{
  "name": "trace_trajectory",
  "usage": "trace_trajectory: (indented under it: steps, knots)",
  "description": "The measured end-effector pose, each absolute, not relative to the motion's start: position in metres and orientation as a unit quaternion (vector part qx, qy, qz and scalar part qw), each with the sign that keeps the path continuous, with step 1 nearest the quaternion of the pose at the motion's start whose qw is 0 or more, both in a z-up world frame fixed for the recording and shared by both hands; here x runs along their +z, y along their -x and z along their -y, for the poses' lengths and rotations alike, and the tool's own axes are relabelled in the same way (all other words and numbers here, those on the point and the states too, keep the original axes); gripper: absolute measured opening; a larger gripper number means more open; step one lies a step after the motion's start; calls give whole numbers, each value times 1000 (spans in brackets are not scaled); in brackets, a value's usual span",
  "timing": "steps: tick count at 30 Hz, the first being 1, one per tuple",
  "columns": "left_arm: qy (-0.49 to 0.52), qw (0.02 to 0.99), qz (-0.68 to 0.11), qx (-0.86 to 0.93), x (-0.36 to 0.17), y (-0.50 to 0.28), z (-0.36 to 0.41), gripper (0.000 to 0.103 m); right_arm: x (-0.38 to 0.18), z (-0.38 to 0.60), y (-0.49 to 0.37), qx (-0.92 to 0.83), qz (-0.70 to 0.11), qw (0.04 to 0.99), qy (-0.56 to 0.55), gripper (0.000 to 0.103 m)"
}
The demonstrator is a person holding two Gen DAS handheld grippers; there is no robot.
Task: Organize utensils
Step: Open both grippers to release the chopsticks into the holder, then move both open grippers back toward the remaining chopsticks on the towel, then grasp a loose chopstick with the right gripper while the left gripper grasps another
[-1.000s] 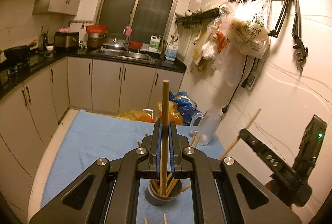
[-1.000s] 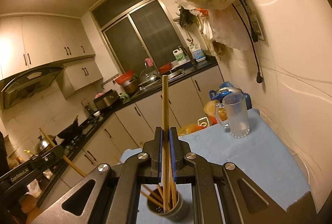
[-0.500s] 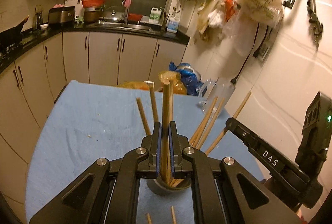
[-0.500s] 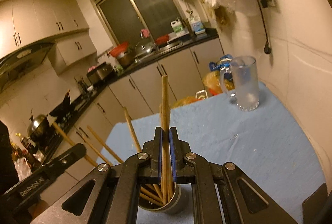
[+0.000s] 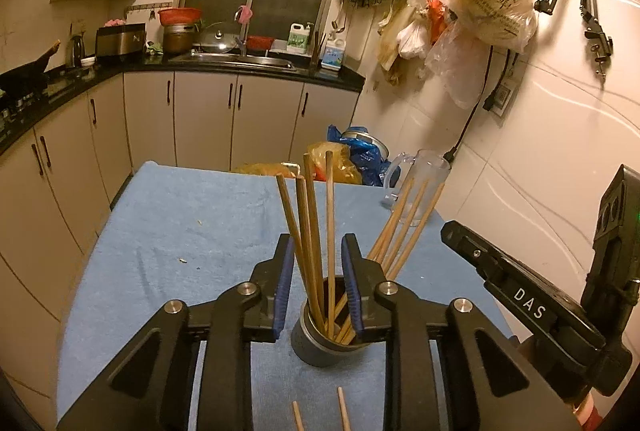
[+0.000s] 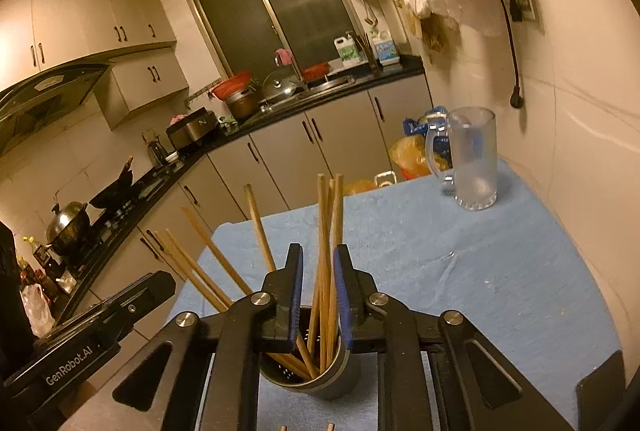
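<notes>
Left gripper (image 5: 316, 283) jaws wide apart, gripping nothing; right gripper (image 6: 318, 295) likewise spread. Chopsticks (image 5: 310, 231) stand loose in the metal holder (image 5: 316, 347) on the blue cloth (image 5: 192, 231). Glass mug (image 6: 474, 159) at 1 o'clock, well apart.

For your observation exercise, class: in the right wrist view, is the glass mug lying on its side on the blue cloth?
No. The glass mug stands upright on the blue cloth, its open mouth facing up.
</notes>
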State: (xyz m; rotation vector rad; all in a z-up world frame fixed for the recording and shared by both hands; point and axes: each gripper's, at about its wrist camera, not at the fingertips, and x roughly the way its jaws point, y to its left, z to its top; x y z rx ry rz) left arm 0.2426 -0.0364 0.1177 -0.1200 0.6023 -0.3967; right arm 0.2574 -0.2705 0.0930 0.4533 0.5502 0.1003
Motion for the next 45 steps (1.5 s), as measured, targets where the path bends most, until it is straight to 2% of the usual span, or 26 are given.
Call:
trace_trajectory:
  steps: [7,12,13,15,20,28,33,40,43,45]
  knots:
    - [61,939,-281,-188,128,-214,25,30,108,269,-228,44,-249,945,-206,26]
    - [58,943,-274,-177,126,-189,16,37,109,269,-206,32,-244,949,-199,42]
    - [57,944,-275,-174,124,-183,13,38,107,269,-198,29,-244,950,-194,42]
    - [51,943,-280,-173,116,-172,8,42,102,268,-186,20,-246,951,-184,42]
    - [37,936,-313,-159,78,-149,-6,42,70,271,-156,11,-280,947,-159,42]
    - [41,910,-388,-142,14,-130,-26,42,14,266,-131,30,-350,918,-183,42]
    - [33,909,-396,-124,0,-124,-31,42,-10,247,-135,76,-403,890,-200,42]
    - [25,909,-400,-114,-6,-122,-34,42,-32,210,-148,103,-469,861,-169,42]
    - [28,906,-407,-118,-8,-124,-34,42,-38,199,-152,117,-487,850,-162,33]
    - [31,903,-411,-121,-10,-125,-33,42,-42,190,-153,121,-497,847,-144,21]
